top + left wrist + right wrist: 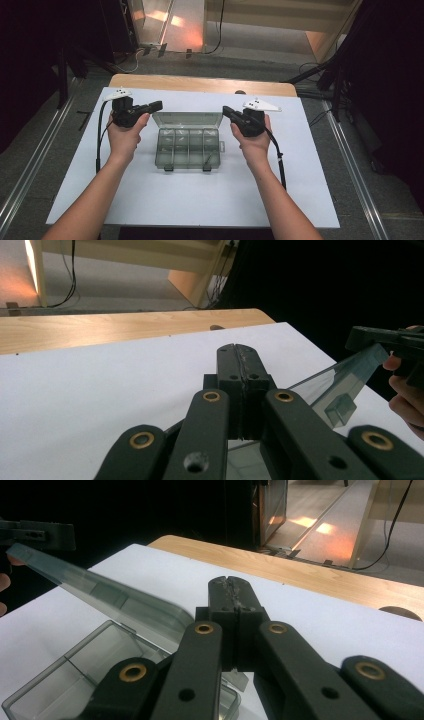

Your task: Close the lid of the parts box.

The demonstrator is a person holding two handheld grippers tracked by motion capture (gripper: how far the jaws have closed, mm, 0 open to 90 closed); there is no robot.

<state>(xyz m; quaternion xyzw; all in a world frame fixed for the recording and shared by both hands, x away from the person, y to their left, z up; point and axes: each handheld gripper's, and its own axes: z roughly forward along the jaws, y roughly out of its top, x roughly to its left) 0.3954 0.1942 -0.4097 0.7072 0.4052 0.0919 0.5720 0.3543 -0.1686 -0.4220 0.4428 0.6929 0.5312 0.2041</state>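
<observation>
White-covered table (pixel 200 200) on grey floor, clear compartment box (pixel 188 147) lying crosswise, lid (pixel 187 119) raised rearward, left gripper (pixel 159 105) and right gripper (pixel 225 110) both closed, empty.

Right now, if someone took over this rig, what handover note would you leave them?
Left tool: shut, holding nothing, beside the lid's left corner.
Right tool: shut, holding nothing, beside the lid's right corner.
Clear compartment box: centre of the white table, latches toward the person.
Lid: already raised, leaning back.
Compartments look empty; small contents too hard to tell.
Left: probably closing the lid, or filling the box; nothing to load is in sight.
</observation>
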